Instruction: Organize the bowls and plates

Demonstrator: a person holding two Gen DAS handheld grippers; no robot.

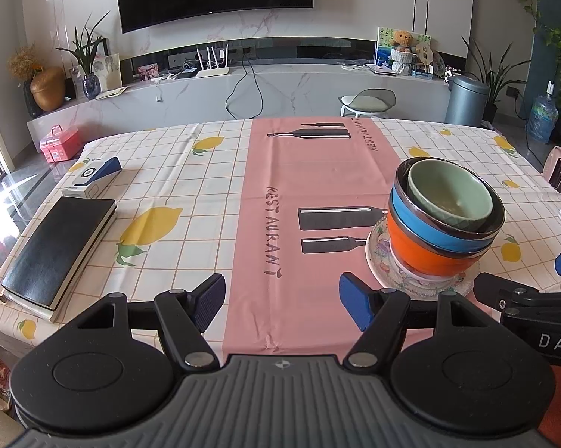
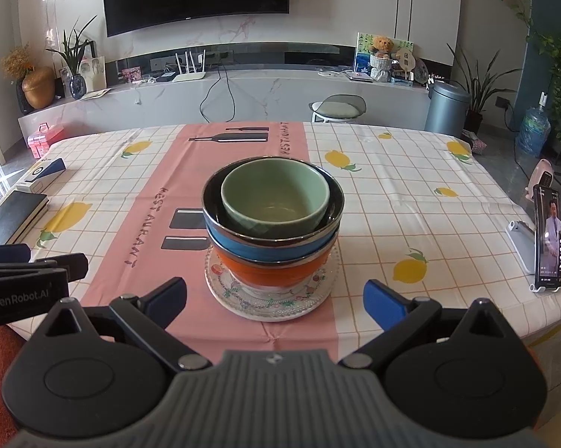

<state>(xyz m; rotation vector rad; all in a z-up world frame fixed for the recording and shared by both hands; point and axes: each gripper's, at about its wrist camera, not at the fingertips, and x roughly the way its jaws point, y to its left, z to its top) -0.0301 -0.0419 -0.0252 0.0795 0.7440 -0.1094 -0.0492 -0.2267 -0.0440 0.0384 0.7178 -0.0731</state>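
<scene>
Right wrist view: 3 bowls nested, green bowl (image 2: 275, 196) topmost, on the glass plate (image 2: 273, 298), mid-table.
Grippers: left gripper (image 1: 282, 298), right gripper (image 2: 275, 298) spread wide, empty.
Progress: stacking looks finished; nothing loose visible.

The left hand-held gripper (image 1: 282, 300) is level, its jaws spread wide with nothing between the blue pads (image 1: 355, 304). The right hand-held gripper (image 2: 276, 300) sits just beside it, level too, its jaws also spread wide and empty. Both point forward, side by side, close together without touching.
</scene>
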